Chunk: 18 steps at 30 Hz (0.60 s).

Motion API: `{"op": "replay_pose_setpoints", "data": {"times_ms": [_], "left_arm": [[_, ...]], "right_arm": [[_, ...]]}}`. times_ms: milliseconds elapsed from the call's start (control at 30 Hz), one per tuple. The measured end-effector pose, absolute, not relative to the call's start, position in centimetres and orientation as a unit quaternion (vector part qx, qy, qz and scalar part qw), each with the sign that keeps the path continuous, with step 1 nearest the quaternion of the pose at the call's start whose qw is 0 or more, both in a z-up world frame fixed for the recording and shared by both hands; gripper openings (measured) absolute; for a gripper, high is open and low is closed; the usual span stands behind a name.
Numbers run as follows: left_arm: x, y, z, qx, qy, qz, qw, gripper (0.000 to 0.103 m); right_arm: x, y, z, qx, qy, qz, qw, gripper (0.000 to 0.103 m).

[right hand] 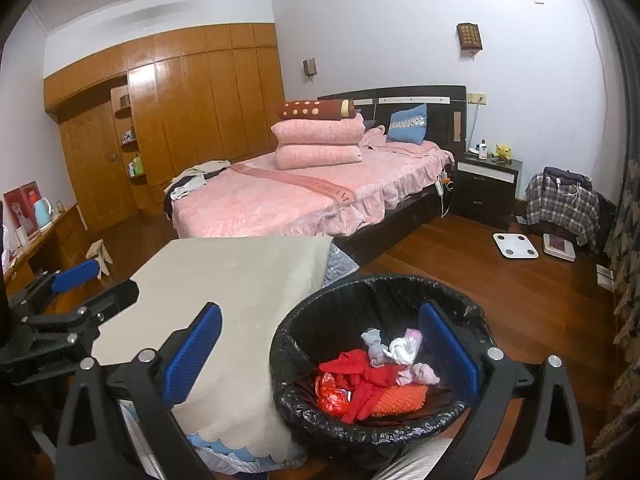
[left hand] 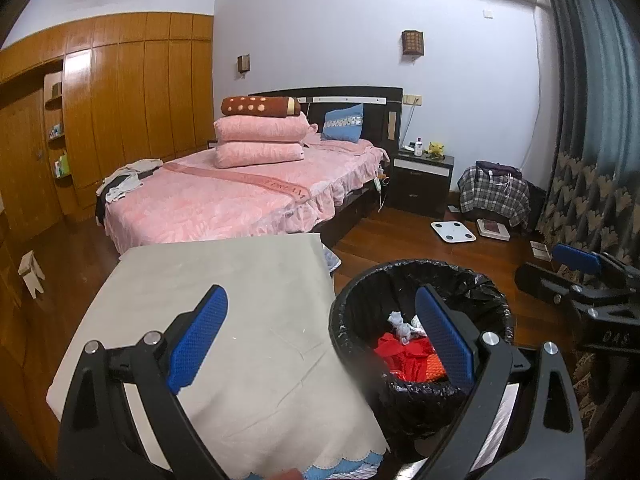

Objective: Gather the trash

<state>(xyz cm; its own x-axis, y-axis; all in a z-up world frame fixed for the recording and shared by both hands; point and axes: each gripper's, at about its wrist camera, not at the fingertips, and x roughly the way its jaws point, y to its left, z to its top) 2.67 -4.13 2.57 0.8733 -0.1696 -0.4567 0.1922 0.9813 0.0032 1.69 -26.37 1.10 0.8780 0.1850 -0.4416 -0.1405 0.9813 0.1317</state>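
Note:
A round bin lined with a black bag [left hand: 424, 272] [right hand: 380, 284] stands on the wood floor beside a table under a beige cloth [left hand: 224, 312] [right hand: 240, 280]. Inside lie red and orange wrappers [left hand: 408, 356] [right hand: 360, 388] and crumpled white and pale tissues [left hand: 402, 324] [right hand: 394, 350]. My left gripper [left hand: 320, 344] is open and empty, one finger over the cloth, the other over the bin. My right gripper [right hand: 320, 356] is open and empty, held the same way above the bin's left rim. Each gripper shows at the edge of the other's view [left hand: 580, 276] [right hand: 60, 292].
A bed with pink covers [left hand: 248, 192] [right hand: 312, 192] lies beyond the table. A dark nightstand [left hand: 422, 180] [right hand: 486, 188], a white scale [left hand: 453, 231] [right hand: 515, 245], a plaid-draped chair [left hand: 494, 194] [right hand: 562, 200] and a patterned curtain [left hand: 592, 160] stand on the right. A wooden wardrobe [left hand: 120, 112] [right hand: 180, 120] fills the left wall.

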Motion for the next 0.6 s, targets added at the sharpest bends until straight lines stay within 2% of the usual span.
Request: {"op": "replay_pose_setpoints", "data": {"times_ms": [600], "left_arm": [[1.6,-3.4,3.0,0.015,0.22,-0.092,0.971,0.092]], "right_arm": [[1.0,-25.1,2.0,0.037,0.223,0.094,0.969,0.097]]}}
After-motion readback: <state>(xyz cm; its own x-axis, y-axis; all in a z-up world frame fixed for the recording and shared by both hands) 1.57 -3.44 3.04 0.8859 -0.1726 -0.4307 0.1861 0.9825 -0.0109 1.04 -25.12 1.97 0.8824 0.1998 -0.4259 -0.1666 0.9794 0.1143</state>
